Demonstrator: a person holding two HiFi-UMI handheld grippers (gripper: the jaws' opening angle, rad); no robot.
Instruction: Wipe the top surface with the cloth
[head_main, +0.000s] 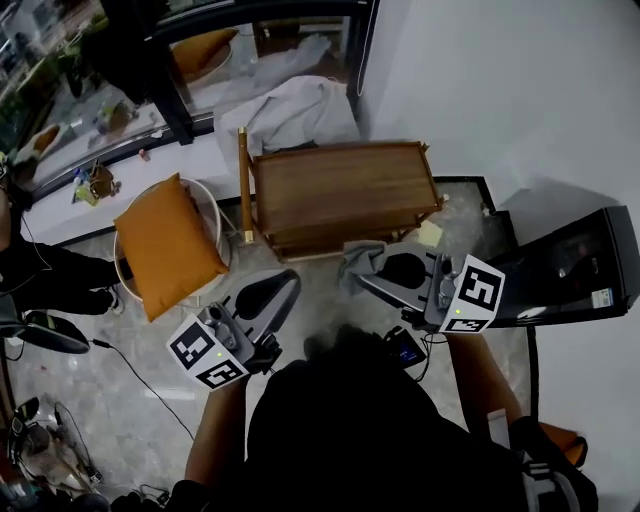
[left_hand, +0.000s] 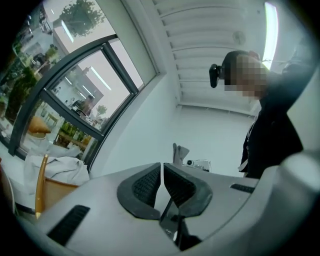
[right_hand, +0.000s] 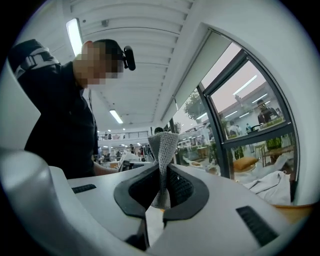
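Grey cloth (right_hand: 162, 150) is pinched between the closed jaws of the right gripper (right_hand: 163, 186) and is held near the front edge of the wooden table (head_main: 340, 190). The left gripper (left_hand: 162, 176) is kept almost closed, with nothing between its jaws. An orange cushion (head_main: 168, 245) is seen beside the table.

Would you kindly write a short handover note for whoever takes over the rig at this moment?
Left gripper: shut, empty, off to the side of the wooden table.
Right gripper: shut on the grey cloth, held at the table's near edge.
Done: cloth is in the grip.
Left: the cloth is not yet on the top; lay it there and wipe across.
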